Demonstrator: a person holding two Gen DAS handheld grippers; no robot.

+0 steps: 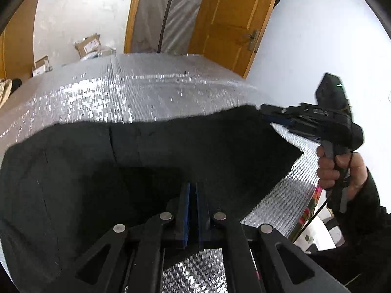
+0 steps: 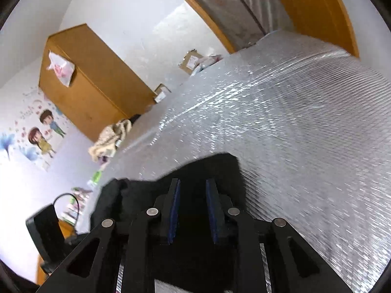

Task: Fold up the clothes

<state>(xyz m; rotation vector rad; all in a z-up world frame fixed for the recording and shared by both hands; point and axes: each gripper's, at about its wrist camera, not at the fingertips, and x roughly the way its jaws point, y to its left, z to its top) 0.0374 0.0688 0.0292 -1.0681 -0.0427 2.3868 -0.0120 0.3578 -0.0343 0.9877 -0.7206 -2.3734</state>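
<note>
A: Item one, nearest to us: the left gripper (image 1: 193,190). How do we enter its jaws?

B: Closed, blue pads pressed together. The black garment (image 1: 146,161) lies right at the fingertips, its near edge bunched there. We cannot tell whether cloth is pinched between the pads, as dark fabric meets dark fingers.

A: Item two, the right gripper (image 2: 193,195).

B: Jaws apart, a clear gap between the blue pads. In the right wrist view the garment's far corner (image 2: 220,168) lies under and just beyond the fingertips, with black cloth showing through the gap. The pads are not pressing on it. In the left wrist view the same gripper (image 1: 271,114) sits at that far right corner, carried by a hand (image 1: 337,168) in a dark sleeve.

A: Item three, the surface.

B: A silver quilted foil sheet (image 2: 293,112) covers the table; the garment is spread across its near part.

A: Further back?

B: Cardboard boxes (image 1: 89,45), a wooden cabinet (image 2: 90,83), a beige cloth heap (image 2: 110,139), a wooden door (image 1: 234,19), and a cartoon wall sticker (image 2: 41,134).
</note>
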